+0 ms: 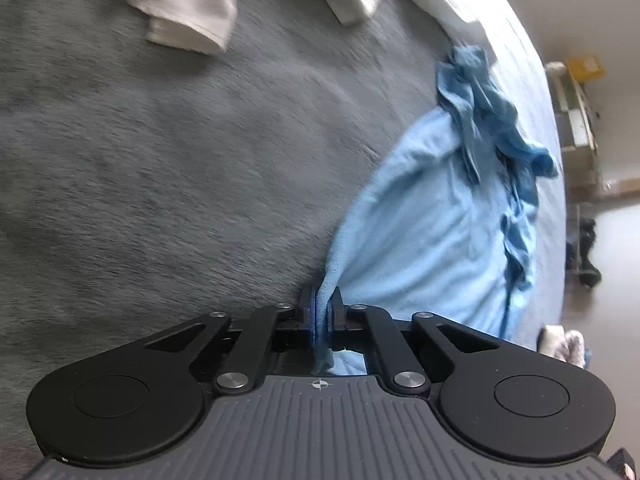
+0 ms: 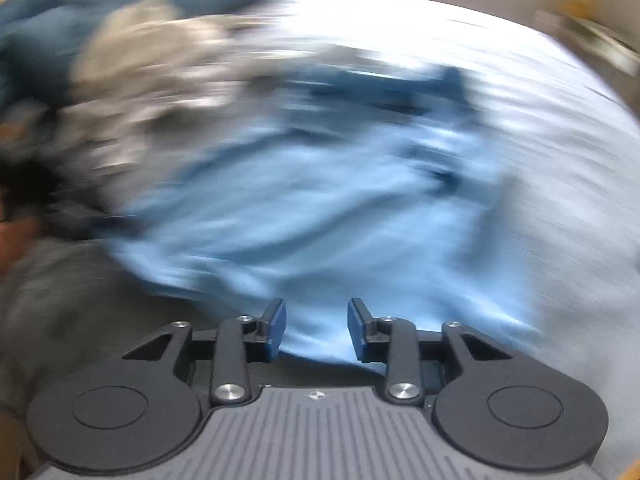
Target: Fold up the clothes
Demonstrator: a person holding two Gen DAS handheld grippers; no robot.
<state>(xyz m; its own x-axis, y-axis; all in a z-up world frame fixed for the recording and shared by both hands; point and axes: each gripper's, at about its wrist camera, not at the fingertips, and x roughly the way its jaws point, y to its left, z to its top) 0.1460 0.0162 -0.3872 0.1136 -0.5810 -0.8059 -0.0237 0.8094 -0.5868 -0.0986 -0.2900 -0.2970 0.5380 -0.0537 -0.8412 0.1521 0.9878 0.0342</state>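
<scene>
A light blue garment (image 1: 432,232) lies on the grey plush bed cover (image 1: 180,184), with a darker blue crumpled part (image 1: 488,120) along its far edge. My left gripper (image 1: 322,312) is shut on a corner of this garment, and the cloth runs back between its pads. In the right wrist view, which is heavily blurred, the same light blue garment (image 2: 320,208) spreads under my right gripper (image 2: 316,328). That gripper stands open, with nothing pinched between its blue pads (image 2: 276,328).
White clothes (image 1: 188,4) lie at the far side of the bed. A beige and grey heap of laundry (image 2: 140,92) sits at the left in the right wrist view. The bed edge, bare floor and a shelf (image 1: 576,112) are to the right.
</scene>
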